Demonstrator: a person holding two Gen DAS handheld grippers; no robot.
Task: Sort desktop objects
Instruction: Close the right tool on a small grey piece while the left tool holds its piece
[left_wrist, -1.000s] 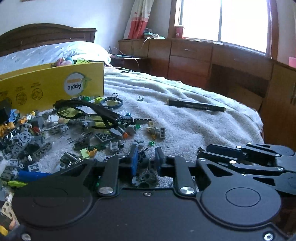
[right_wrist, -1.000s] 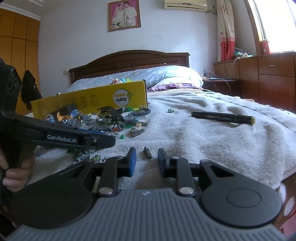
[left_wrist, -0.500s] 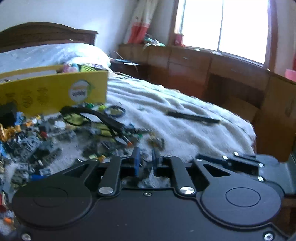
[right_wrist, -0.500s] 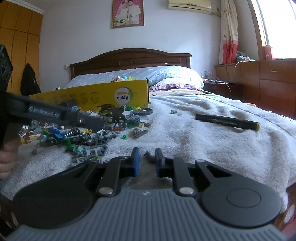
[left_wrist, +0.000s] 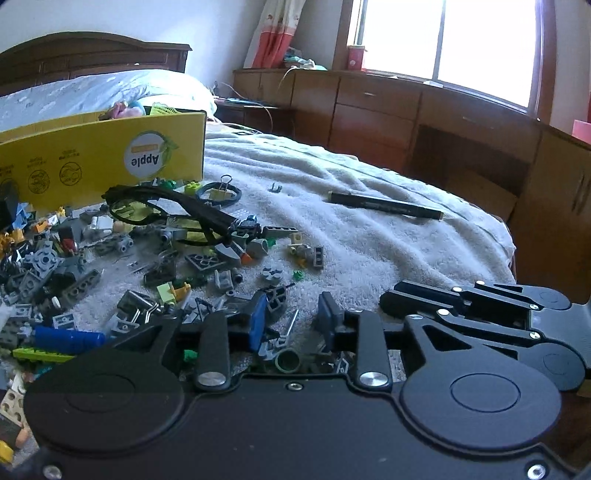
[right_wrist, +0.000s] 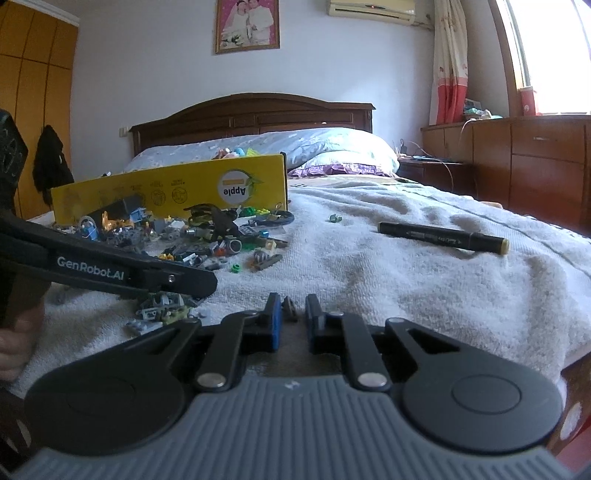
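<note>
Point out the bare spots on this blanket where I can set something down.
Bare blanket lies between the toy bricks and the black marker, and again between the marker and the bed's near edge. Another bare strip runs beyond the marker toward the pillow. In front of the yellow box it is crowded with bricks and black glasses.

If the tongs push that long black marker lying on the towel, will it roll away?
Probably only a little. The marker looks round and smooth, so a sideways nudge could turn it, but the fluffy, wrinkled towel should slow it quickly. It looks stiff and light, so it likely lifts without bending. Pinched near one end, it may tilt or slip.
</note>
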